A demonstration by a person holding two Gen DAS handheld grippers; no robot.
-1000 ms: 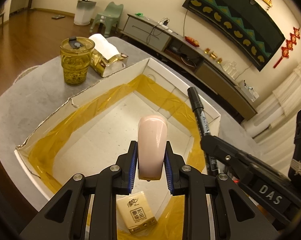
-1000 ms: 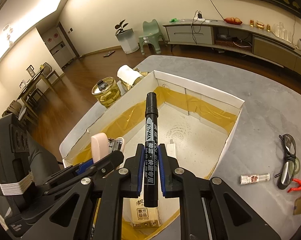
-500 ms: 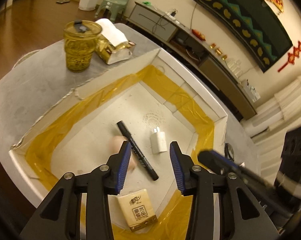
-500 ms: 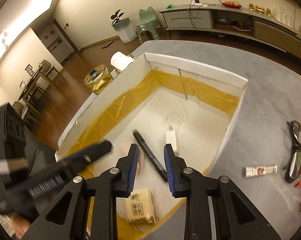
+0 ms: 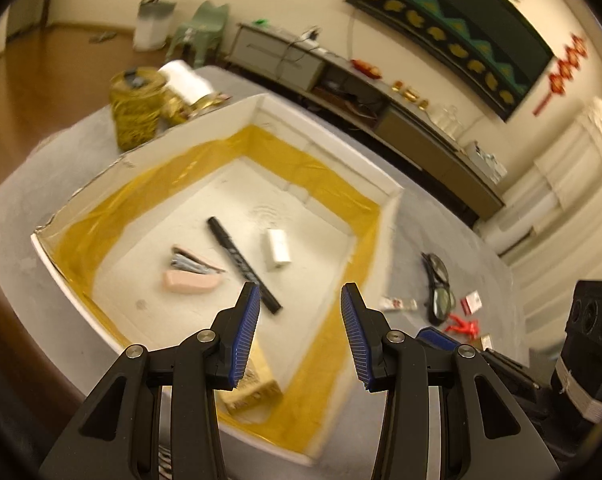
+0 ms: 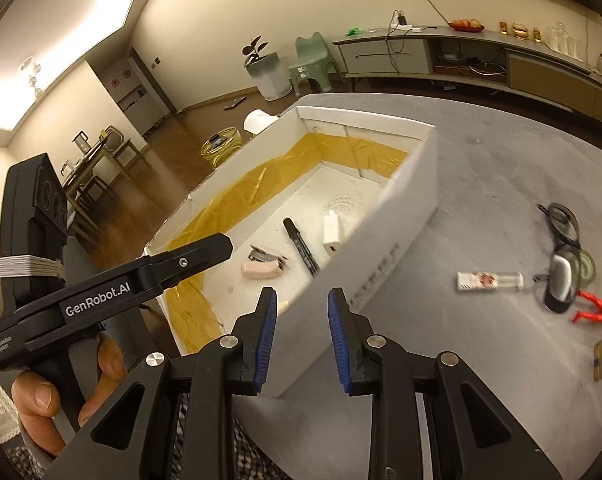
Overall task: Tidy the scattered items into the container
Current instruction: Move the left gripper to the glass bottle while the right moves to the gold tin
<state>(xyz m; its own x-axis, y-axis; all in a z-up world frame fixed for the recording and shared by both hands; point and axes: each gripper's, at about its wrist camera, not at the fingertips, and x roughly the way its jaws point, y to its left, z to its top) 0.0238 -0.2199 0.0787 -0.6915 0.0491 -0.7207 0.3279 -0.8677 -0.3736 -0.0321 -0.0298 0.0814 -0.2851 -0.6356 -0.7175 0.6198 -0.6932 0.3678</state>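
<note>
Marker (image 5: 243, 264) + stapler (image 5: 193, 274) in box (image 5: 385, 186); tongs empty.

The left tool (image 5: 297, 336) is hanging with its blue pads apart and nothing between them, over the near edge of the white box (image 5: 333, 148) standing on the grey table (image 5: 461, 240). Inside are lying a black marker (image 5: 241, 262), a pink stapler (image 5: 193, 276), a white charger (image 5: 279, 245) and a tissue packet (image 5: 257, 390). Right of the box, glasses (image 5: 439, 284) and a small bottle (image 5: 399, 303) are lying.
</note>
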